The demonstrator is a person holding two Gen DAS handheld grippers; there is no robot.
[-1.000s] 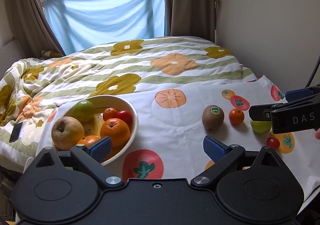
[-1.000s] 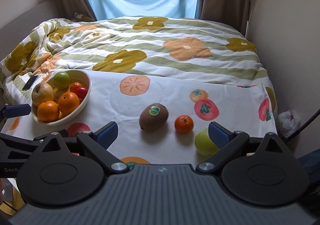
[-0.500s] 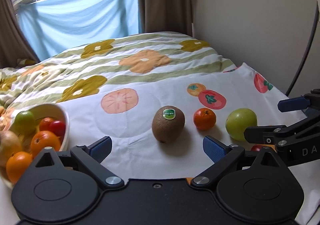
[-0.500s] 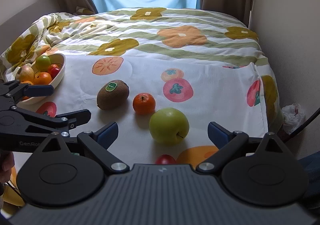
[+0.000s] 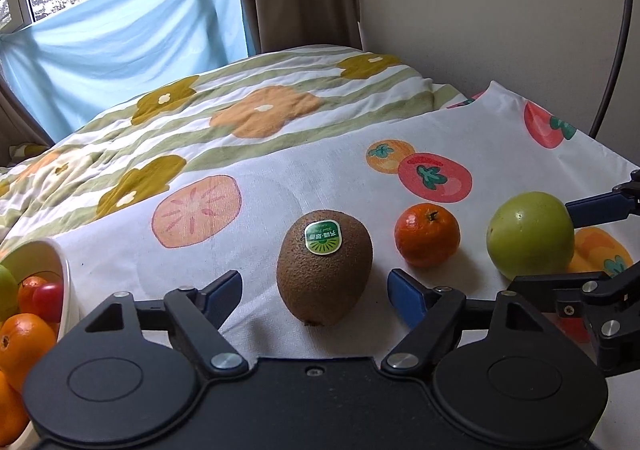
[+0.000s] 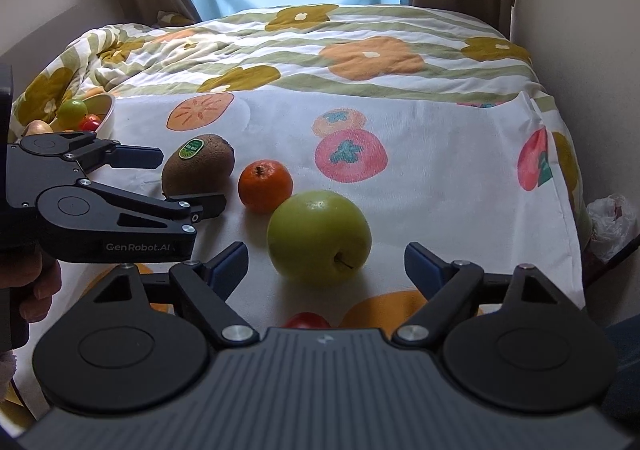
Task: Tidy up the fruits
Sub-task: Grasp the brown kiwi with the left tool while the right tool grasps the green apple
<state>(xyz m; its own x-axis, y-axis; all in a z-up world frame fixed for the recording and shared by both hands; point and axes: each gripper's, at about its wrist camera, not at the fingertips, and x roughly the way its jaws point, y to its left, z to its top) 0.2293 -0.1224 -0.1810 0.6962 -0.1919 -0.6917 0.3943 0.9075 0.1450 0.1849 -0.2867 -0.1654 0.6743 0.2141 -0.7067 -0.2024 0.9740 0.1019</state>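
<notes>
Kiwi (image 5: 324, 270) lies on the cloth (image 5: 260, 186), with the left gripper (image 5: 314, 290) spread wide, one finger on each side and neither touching. Beside it sit a mandarin (image 5: 427, 235) and an apple (image 5: 530, 236); the bowl (image 5: 64, 282) pokes in at the cloth's left edge. It looks light, fuzzy and soft, so I'd pinch gently across its middle.

From the right wrist, the right gripper (image 6: 326, 266) is equally spread around the apple (image 6: 319, 236), not touching it. That looks firm, smooth and heavier; grip its widest part. A tomato (image 6: 307, 320) hides just below.
</notes>
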